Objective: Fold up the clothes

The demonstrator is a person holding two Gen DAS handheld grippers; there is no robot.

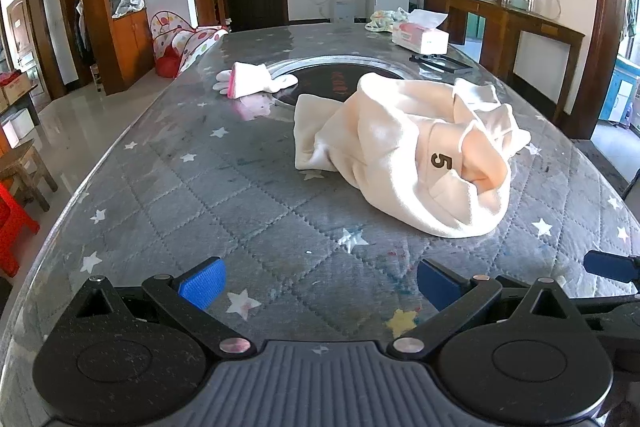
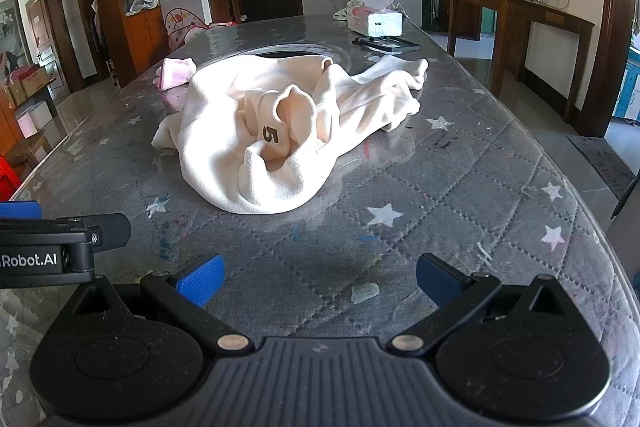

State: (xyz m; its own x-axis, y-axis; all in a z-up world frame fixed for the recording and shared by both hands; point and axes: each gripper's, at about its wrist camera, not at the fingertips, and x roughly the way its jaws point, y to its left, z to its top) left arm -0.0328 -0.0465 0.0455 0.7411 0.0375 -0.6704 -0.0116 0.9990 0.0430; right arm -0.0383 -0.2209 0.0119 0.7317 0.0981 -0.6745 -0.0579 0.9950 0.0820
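A cream garment (image 1: 404, 147) with a black "5" tag lies crumpled in a heap on the grey star-print table (image 1: 200, 207). In the right wrist view the same cream garment (image 2: 280, 123) sits mid-table, one long part stretched toward the far right. My left gripper (image 1: 320, 285) is open near the table's front edge, short of the garment and left of it, nothing between its blue pads. My right gripper (image 2: 318, 281) is open too, well in front of the heap. The left gripper's body (image 2: 60, 247) shows at the left edge of the right wrist view.
A small pink-and-white garment (image 1: 252, 81) lies at the far left beside a round inset (image 1: 340, 75) in the table. A tissue box (image 1: 420, 35) and a black flat frame (image 1: 440, 61) sit at the far right. A wooden side table (image 2: 520, 15) stands right of the table.
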